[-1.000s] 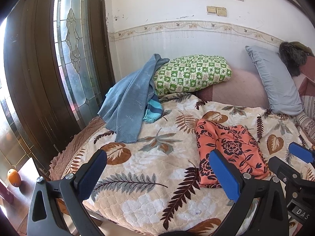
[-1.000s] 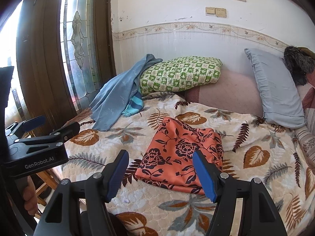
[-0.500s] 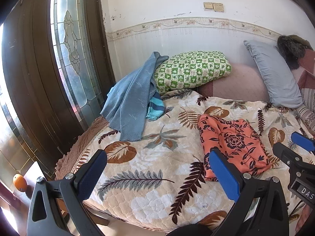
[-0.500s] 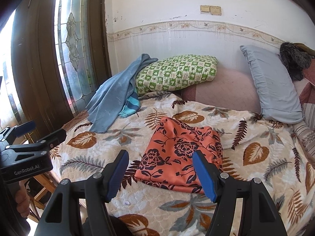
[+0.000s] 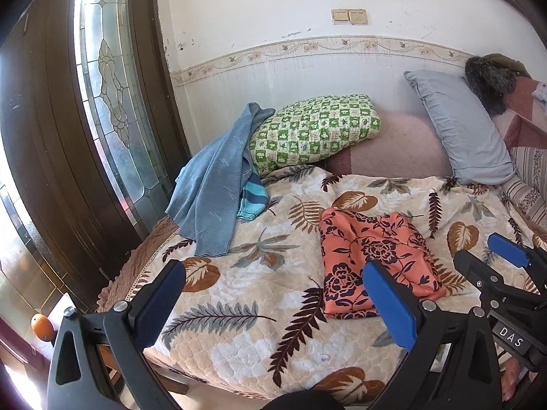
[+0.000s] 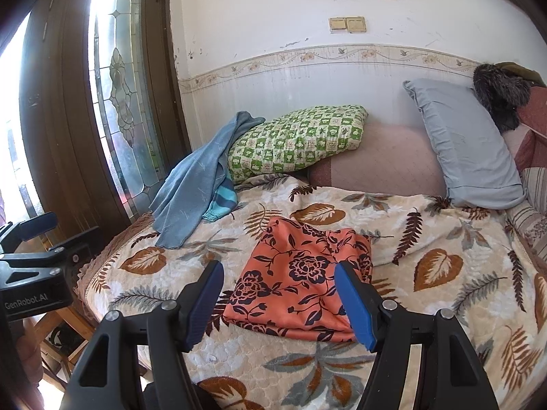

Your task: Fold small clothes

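Both grippers farther back, jaws wide apart.

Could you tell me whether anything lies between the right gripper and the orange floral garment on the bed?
Nothing visible does. The right gripper hangs open just short of the orange floral garment, with only bare leaf-patterned blanket between them.

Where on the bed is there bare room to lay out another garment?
Bare blanket lies between the blue sweater and the folded orange floral garment, down to the bed's near edge. Another free patch sits right of that garment, below the grey pillow. The head of the bed is crowded: sweater draped over the green checked pillow, other pillows alongside.
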Motion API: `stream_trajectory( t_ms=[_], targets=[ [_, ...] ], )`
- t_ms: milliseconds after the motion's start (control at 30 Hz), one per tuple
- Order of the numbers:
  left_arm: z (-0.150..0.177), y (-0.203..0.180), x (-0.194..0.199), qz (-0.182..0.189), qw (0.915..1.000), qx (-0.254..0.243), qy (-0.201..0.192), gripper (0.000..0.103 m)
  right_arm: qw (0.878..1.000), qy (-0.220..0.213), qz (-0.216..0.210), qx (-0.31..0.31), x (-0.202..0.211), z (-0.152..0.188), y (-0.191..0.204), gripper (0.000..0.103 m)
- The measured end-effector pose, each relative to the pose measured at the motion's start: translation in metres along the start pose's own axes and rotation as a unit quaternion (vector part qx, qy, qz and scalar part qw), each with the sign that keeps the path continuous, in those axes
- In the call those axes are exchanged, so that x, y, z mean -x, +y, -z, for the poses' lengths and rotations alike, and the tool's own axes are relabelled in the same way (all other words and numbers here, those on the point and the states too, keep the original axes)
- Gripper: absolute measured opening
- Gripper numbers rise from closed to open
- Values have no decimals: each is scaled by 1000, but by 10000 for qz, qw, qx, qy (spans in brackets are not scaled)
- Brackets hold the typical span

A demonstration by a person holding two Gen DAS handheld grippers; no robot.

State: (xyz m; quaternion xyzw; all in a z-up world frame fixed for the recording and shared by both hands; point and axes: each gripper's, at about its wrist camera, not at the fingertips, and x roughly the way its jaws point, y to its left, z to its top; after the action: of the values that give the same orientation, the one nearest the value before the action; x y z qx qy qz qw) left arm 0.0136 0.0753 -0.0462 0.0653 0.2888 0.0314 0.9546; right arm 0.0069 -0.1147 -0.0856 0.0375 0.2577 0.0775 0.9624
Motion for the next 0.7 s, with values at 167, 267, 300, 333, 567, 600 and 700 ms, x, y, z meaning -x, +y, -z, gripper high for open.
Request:
stream_trajectory(
  t_ms=[167,267,300,333,567,600,700],
  targets=[
    [-6,-23,6,-95,9999,-52,5,103,9997,-137,-12,-178,16,3,-26,71],
    [-11,-38,8,-68,9997,-213,-62,103,9993,-214,48,-312,23,3,-40,71],
    [-13,-43,9,-71,9996,-277,-91,103,9991,-230,70,-355,25,3,-44,71],
    [-15,-47,8,-73,9993,-333,-118,103,9989,-239,96,-392,25,2,-47,71],
    [-22,-46,9,95,9992,-332,-210,103,9986,-253,248,-399,26,-3,-48,71],
    [-21,-43,10,77,9992,-299,-237,103,9986,-260,258,-389,27,-4,-46,71],
    [-17,-32,12,60,9995,-197,-258,103,9987,-252,313,-311,28,-6,-38,71]
  ],
)
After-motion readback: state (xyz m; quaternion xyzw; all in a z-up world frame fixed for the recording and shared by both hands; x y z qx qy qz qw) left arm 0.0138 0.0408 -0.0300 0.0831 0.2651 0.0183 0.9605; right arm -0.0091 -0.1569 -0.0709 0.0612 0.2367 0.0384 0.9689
